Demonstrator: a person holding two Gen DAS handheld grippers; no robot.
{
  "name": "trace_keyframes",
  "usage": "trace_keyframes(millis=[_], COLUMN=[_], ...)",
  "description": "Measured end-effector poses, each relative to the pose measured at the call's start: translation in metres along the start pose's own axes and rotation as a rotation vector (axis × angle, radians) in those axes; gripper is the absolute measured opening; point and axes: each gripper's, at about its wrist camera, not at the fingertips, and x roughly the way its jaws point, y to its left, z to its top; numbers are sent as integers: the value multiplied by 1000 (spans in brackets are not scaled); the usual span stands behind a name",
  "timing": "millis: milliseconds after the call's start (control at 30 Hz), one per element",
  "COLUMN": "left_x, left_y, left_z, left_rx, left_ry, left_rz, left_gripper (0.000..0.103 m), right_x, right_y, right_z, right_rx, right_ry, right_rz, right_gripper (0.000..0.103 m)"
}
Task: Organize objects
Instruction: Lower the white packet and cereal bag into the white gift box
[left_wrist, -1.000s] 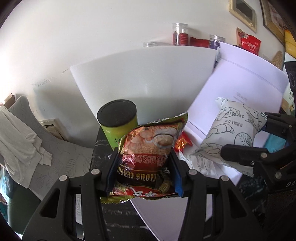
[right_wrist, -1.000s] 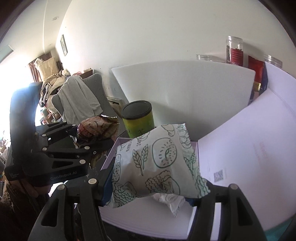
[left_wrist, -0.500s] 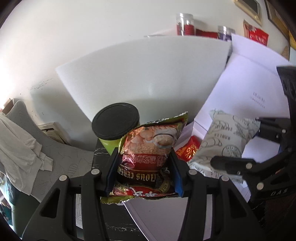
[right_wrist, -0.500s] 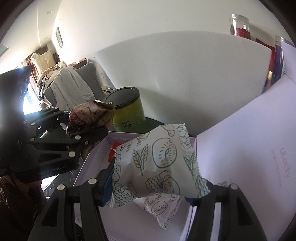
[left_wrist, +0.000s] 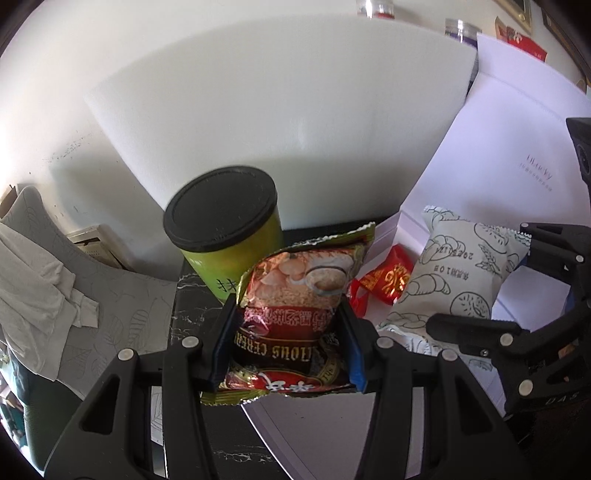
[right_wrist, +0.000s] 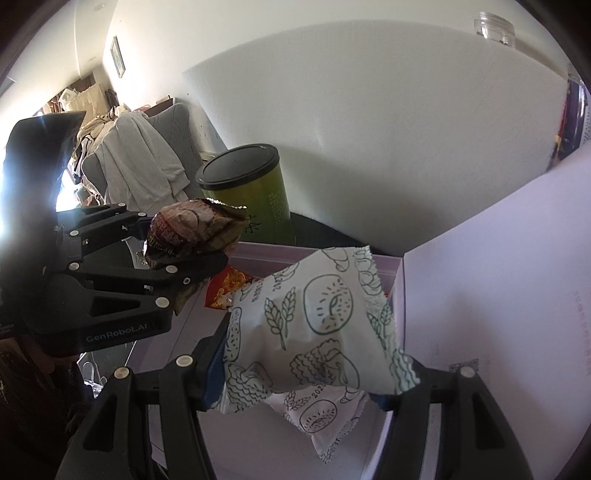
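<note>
While both grippers were loaded, the largest thing in front of them was the white foam board (left_wrist: 288, 122) standing against the wall, and to its right the raised lid (left_wrist: 517, 155) of the open white box (right_wrist: 369, 258). The box lay on the dark marbled table (left_wrist: 192, 317), and its floor spread below and ahead of both grippers.

Next in size was the green canister (left_wrist: 225, 236) with a black lid, standing upright on the table just beside the left wall of the box, outside it.

The right gripper (right_wrist: 303, 373) was closed on a white bread packet (right_wrist: 317, 325) printed with pastry drawings, and held it above the inside of the box, with the long axis of the packet across the fingers. A second packet of the same print (right_wrist: 325, 417) lay on the box floor directly under it.

The left gripper (left_wrist: 288, 339) was clamped on a red cereal packet (left_wrist: 295, 295), its long axis pointing forward toward the box. This packet hung over the left edge of the box, so the box floor lay forward and to the right of it. In my judgement the right gripper was nearer to a release, because its packet was already over the floor.

Smallest, a red sachet (left_wrist: 388, 280) lay in the box near the left corner, between the two held packets.
</note>
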Motion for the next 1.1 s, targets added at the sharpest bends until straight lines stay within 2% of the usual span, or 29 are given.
trace_keyframes(millis=[233,733,1100], left_x=[22,58,59], left_y=[-5,-2,-2], left_z=[-5,-13,-14], left_rx=[11,10,20], left_ry=[57,151,158], left_rz=[-29,-42,-46], left_gripper=[48,48,49], right_x=[19,39,38], right_y=[-5,-2,-3], right_z=[-2,-1,-4], right_rx=[22,22,34], right_ry=[39,45,51], right_rz=[21,20,21], right_gripper=[62,62,63])
